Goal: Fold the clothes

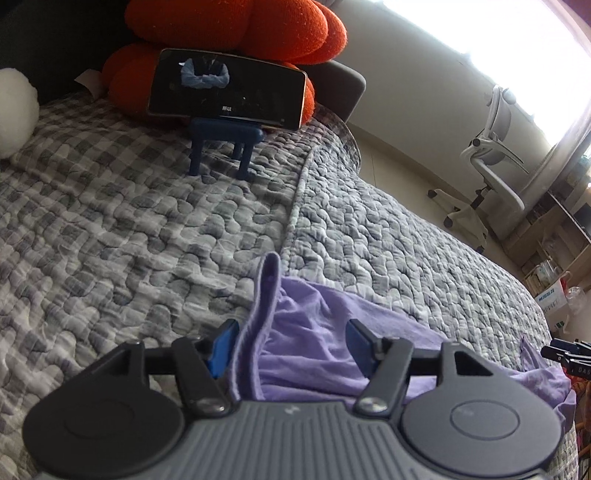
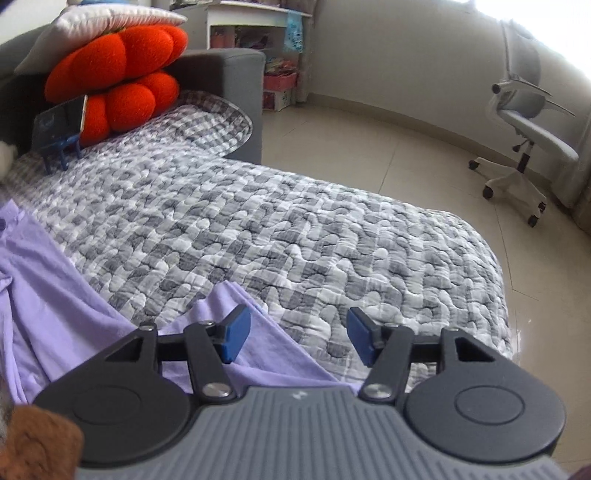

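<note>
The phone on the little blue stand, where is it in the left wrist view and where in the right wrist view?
Left wrist view: the phone sits upper centre, screen facing the camera, leaning against the orange cushion.
Right wrist view: the phone is at the far left edge, upper part, seen nearly edge-on on its blue stand.
Shared landmark: the orange cushion right behind it; the white office chair also shows in both.

Ahead of my left gripper [image 1: 291,341], bare quilt [image 1: 129,229] toward twelve o'clock, phone on its stand [image 1: 227,88] (orange cushion [image 1: 229,22] behind) blocking eleven, right gripper [image 2: 299,338] facing open quilt, office chair [image 2: 528,122] at two.
</note>
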